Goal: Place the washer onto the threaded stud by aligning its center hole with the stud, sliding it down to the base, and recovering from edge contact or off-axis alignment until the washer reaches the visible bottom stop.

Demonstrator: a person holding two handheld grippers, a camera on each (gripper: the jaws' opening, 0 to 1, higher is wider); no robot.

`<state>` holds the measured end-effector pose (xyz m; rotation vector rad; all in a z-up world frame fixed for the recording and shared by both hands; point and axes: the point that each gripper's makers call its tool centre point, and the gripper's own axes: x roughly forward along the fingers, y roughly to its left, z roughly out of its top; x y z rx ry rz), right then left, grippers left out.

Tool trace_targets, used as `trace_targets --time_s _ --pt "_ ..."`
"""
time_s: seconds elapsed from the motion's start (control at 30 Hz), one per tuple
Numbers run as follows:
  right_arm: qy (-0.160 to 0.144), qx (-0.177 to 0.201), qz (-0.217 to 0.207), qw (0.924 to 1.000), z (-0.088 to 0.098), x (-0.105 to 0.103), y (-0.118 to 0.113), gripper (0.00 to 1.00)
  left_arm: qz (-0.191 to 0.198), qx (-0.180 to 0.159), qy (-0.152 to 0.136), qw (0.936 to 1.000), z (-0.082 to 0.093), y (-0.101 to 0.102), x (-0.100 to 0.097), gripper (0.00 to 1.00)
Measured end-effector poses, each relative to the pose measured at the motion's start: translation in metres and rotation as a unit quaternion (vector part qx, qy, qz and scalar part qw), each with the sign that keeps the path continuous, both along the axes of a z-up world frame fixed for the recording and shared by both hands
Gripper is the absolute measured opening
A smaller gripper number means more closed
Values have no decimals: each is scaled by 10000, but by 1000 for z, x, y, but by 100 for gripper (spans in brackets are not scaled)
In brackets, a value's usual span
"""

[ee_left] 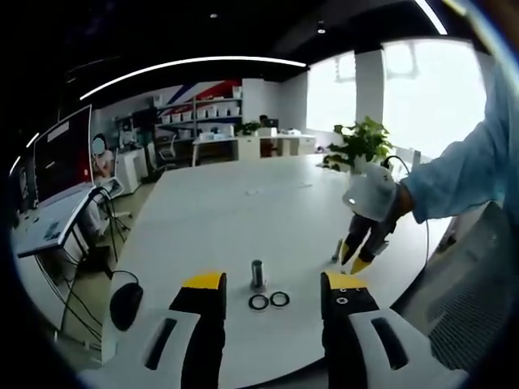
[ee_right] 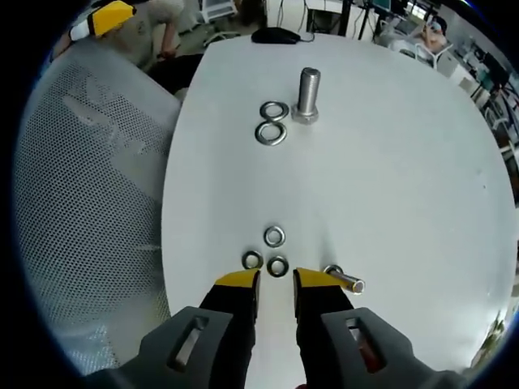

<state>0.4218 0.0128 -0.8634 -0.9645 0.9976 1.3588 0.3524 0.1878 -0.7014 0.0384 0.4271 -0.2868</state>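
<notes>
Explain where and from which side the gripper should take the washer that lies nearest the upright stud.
The washer lies flat on the table, touching a second washer, so grip its rim. Likely best: the right gripper comes from above, one jaw in the hole, one outside on the free side, clear of the stud.

Both views are bright and evenly lit. In the left gripper view, daylight pours through tall windows at the far right and blows them out to near white, while a long ceiling light strip curves across a dark ceiling. The white surface reflects this light softly, without hard glare. Shadows are faint: the large threaded stud casts only a weak, short shade in the right gripper view. Fisheye distortion bends straight lines strongly toward the edges, and detail softens there. The centre stays reasonably sharp; distant office furniture looks slightly hazy.
</notes>
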Motion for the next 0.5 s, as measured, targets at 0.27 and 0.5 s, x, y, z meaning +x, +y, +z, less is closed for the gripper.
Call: trace_targets --time_s 0.27,0.5 --pt "-35 -30 42 10000 -4 2 -1 19 9 -4 15 10000 -1 0 0 45" --pt "-71 -67 69 9999 -8 4 -3 19 20 -7 26 10000 -1 1 0 45"
